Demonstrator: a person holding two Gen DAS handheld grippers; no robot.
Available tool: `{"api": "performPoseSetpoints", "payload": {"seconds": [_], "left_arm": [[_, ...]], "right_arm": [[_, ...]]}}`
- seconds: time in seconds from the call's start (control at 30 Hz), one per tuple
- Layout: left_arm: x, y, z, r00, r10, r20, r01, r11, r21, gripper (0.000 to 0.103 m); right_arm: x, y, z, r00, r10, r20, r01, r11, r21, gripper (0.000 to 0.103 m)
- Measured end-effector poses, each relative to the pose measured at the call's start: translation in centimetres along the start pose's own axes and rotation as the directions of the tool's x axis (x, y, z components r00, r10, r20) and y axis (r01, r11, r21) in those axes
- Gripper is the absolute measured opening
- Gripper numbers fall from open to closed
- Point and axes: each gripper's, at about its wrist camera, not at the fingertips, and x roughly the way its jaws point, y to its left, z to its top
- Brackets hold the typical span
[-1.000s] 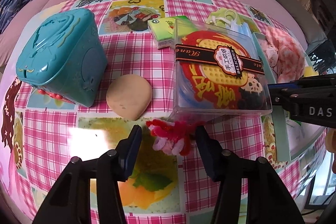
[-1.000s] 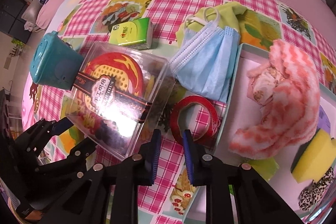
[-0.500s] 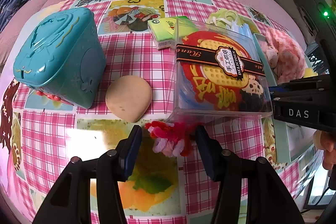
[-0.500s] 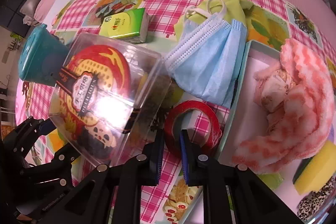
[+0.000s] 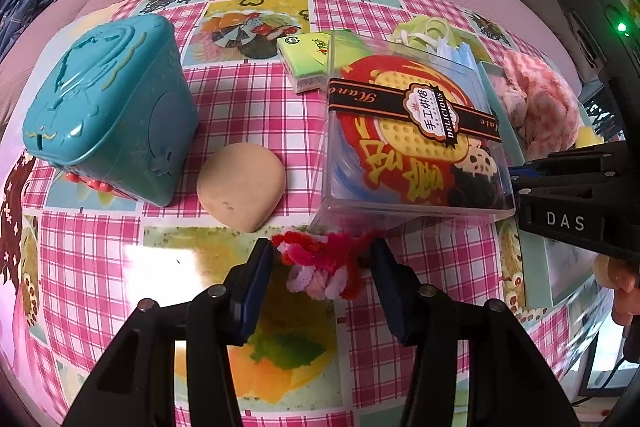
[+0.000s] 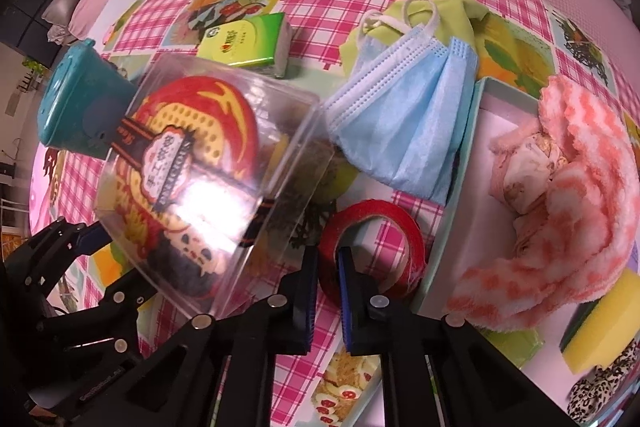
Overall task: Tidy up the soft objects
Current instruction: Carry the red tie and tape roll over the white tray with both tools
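Note:
A fuzzy red and pink pipe-cleaner bundle (image 5: 320,255) lies on the checked tablecloth just in front of a clear plastic box (image 5: 412,135). My left gripper (image 5: 323,257) straddles it; its jaws are closing and both pads touch the fuzz. In the right wrist view my right gripper (image 6: 328,261) is shut on the near wall of a red tape roll (image 6: 376,215). A blue face mask (image 6: 404,131) lies over a green cloth (image 6: 460,15). In the pale tray (image 6: 468,131) sit a pink fluffy towel (image 6: 580,195) and a yellow sponge (image 6: 600,327).
A teal lidded box (image 5: 108,107) stands at the left, with a tan oval pad (image 5: 240,183) beside it. A green tissue pack (image 5: 308,61) lies behind the clear box. A pink sofa with cushions runs along the far edge. A hand shows at the right edge.
The right jaws have closed onto the tape roll's wall as that gripper drew a little nearer. The left jaws narrowed slightly around the fuzzy bundle; the left gripper stayed put.

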Motion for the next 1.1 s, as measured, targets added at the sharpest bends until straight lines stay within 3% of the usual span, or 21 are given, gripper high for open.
{"api": "performPoseSetpoints", "payload": {"seconds": [0.33, 0.73, 1.1], "left_arm": [[-1.3, 0.2, -0.5, 1.000, 0.010, 0.001, -0.010, 1.000, -0.016, 0.039], [-5.2, -0.1, -1.7, 0.999, 0.017, 0.042, -0.016, 1.000, -0.025, 0.036], [-11.5, -3.2, -1.2, 0.987, 0.000, 0.159, -0.005, 1.000, 0.027, 0.036]], "right_arm": [[-2.6, 1.0, -1.4, 0.999, 0.030, 0.023, -0.030, 0.999, 0.014, 0.010], [-8.4, 1.7, -3.9, 0.996, 0.019, 0.087, -0.020, 1.000, 0.006, 0.010], [-13.1, 0.0, -7.3, 0.991, -0.005, 0.135, 0.001, 1.000, 0.026, 0.010]]}}
